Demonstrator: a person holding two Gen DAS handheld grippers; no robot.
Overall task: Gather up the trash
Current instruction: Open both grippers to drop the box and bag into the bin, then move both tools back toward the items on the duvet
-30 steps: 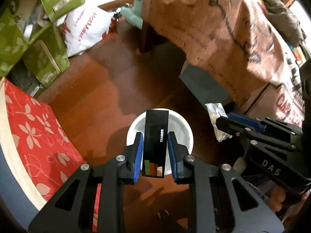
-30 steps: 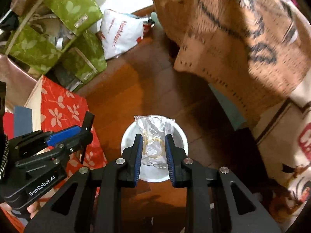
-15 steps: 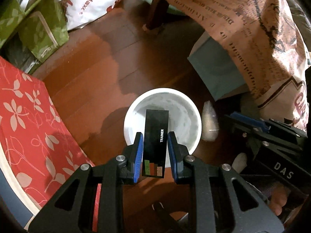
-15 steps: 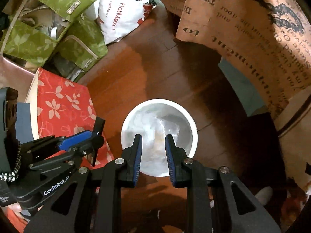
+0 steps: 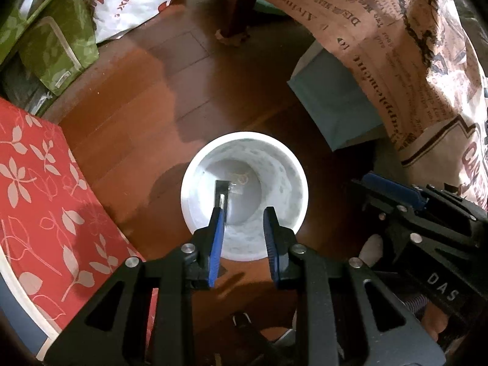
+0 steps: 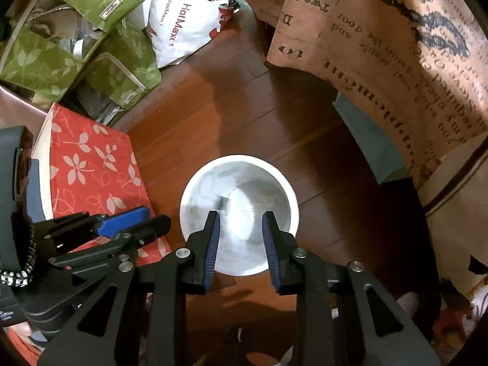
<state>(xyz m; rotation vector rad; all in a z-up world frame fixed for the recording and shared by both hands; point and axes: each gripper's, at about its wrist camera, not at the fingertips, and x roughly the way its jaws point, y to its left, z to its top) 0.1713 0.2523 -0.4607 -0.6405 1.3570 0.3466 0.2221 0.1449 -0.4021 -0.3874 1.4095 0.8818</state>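
Observation:
A white round bin [image 5: 294, 164] stands on the wooden floor; it also shows in the right wrist view [image 6: 195, 192]. My left gripper [image 5: 244, 213] is open and empty just above the bin's near rim. A black packet [image 5: 222, 195] stands on edge inside the bin by the left finger, and a clear plastic wrapper [image 5: 241, 178] lies at the bottom. My right gripper [image 6: 239, 218] is open and empty above the same bin, whose inside looks blurred. Each gripper shows in the other's view, the right [image 5: 427, 210] and the left [image 6: 116, 228].
A red floral box [image 5: 45, 201] lies left of the bin. Green leaf-print bags [image 6: 76, 45] and a white HotMax bag [image 6: 183, 27] are at the back left. A brown printed cloth [image 5: 396, 45] hangs on the right over a pale blue box [image 5: 338, 106].
My left gripper opened and the black packet dropped into the bin. The clear wrapper fell from my right gripper into the bin. Both grippers moved lower, closer to the bin.

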